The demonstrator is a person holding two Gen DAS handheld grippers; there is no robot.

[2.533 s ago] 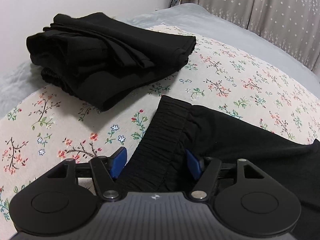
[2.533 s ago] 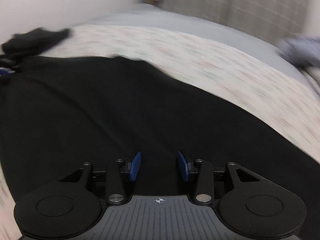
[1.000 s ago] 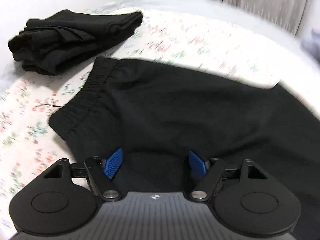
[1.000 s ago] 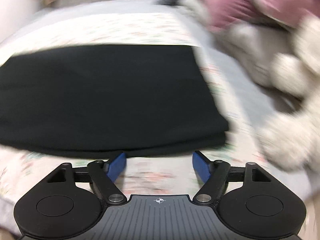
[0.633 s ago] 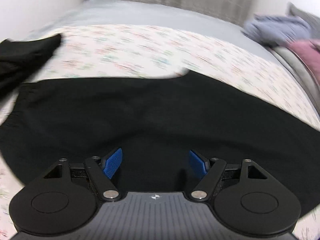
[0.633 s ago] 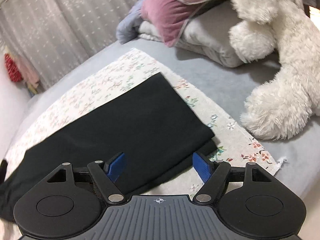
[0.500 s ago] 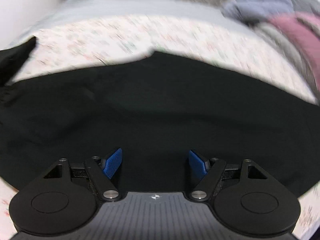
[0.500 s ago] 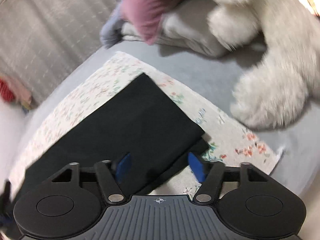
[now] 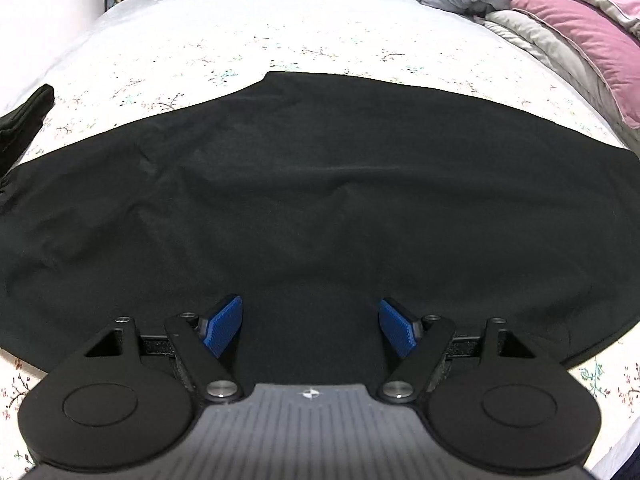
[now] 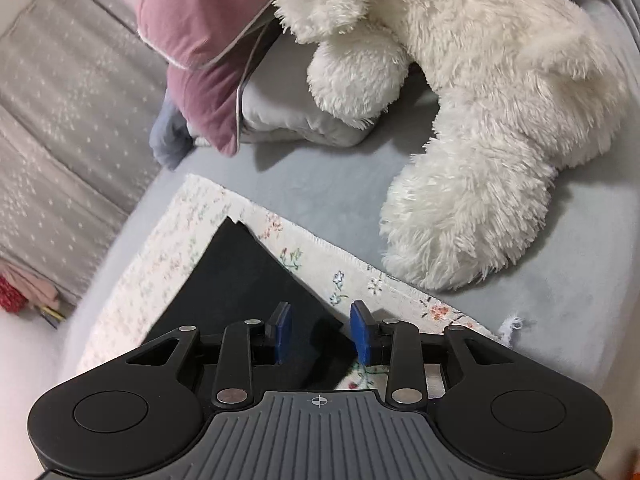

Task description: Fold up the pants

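Note:
Black pants [image 9: 312, 200] lie flat across a floral sheet [image 9: 280, 52] on the bed, folded lengthwise. My left gripper [image 9: 311, 330] is open and empty, hovering over the pants' near edge at mid-length. In the right wrist view the leg-end corner of the pants [image 10: 236, 280] lies on the floral sheet [image 10: 188, 216]. My right gripper [image 10: 320, 338] is open, its jaws narrowed, straddling the hem edge at that corner without pinching it.
A stack of folded black clothes [image 9: 24, 120] sits at the far left. Pink and grey pillows [image 9: 580, 36] lie at the right. A white plush toy [image 10: 480, 120] and a pink pillow [image 10: 200, 40] lie just beyond the hem. Grey curtains [image 10: 52, 120] hang behind.
My left gripper swung from the waistband to the middle of the pants. My right gripper travelled to the leg end, dropped to the hem corner, and its jaws narrowed.

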